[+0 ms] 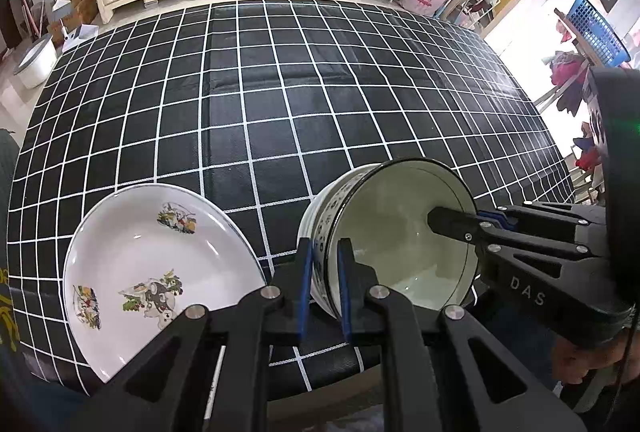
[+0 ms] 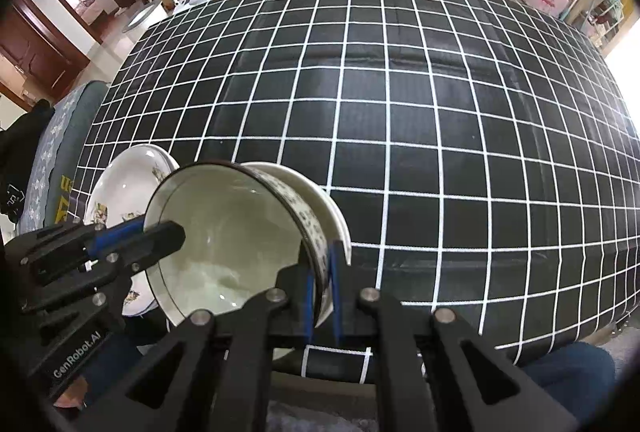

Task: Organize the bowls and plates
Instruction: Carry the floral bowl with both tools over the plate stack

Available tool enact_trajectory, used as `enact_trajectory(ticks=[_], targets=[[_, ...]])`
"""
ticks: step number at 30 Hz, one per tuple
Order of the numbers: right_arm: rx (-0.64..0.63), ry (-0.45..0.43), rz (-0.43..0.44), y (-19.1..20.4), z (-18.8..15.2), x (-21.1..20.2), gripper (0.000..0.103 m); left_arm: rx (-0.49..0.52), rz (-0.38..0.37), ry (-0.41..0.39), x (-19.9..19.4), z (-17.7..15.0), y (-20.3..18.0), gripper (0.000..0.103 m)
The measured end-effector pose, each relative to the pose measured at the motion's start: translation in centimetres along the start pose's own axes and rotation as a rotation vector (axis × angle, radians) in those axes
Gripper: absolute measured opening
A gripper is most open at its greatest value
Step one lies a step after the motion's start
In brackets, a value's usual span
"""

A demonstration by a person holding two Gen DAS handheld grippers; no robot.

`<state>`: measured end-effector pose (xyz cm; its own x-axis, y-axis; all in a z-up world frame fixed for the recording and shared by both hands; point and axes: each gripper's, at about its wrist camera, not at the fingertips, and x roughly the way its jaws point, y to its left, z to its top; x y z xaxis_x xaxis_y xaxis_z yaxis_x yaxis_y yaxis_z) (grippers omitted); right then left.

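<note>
**Both tools on one bowl rim**

My left tool (image 1: 325, 284) is clamped on the near-left wall of the white ceramic bowl with a dark rim and speckled band (image 1: 400, 232); my right tool (image 2: 322, 296) is clamped on the opposite wall. Bowl is tilted, mouth toward me, above the black white-grid tabletop (image 1: 280, 91). White shallow plate with cartoon prints (image 1: 152, 264) lies just left of the bowl, nearer my left tool. My guess: bowl goes left.
</note>
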<state>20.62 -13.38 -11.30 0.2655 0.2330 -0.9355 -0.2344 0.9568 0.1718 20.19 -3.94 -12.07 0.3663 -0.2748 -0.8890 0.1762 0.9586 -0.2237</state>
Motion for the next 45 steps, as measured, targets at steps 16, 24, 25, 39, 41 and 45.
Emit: enact_trajectory(ticks=[16, 24, 25, 39, 41, 45], targets=[[-0.016, -0.128, -0.051, 0.1, -0.3, -3.0, 0.057, 0.023, 0.001, -0.043, -1.1, 0.4, 0.1, 0.023], [-0.015, -0.188, -0.053, -0.5, -0.3, -4.9, 0.073, 0.03, -0.028, -0.084, -2.3, 0.3, 0.7, 0.041], [-0.01, -0.187, -0.054, -0.5, -0.3, -4.9, 0.074, 0.032, -0.037, -0.091, -2.5, 0.2, 0.8, 0.043], [0.101, -0.111, -0.025, -1.3, -1.5, -1.9, 0.077, 0.044, -0.194, -0.053, -1.5, -0.6, 2.1, 0.061], [0.11, -0.106, -0.031, -1.4, -1.6, -1.6, 0.077, 0.043, -0.263, -0.029, -0.8, -0.7, 2.5, 0.061], [0.14, -0.081, -0.031, -1.9, -1.6, -0.8, 0.078, 0.034, -0.291, 0.001, 0.4, -0.7, 3.0, 0.061]])
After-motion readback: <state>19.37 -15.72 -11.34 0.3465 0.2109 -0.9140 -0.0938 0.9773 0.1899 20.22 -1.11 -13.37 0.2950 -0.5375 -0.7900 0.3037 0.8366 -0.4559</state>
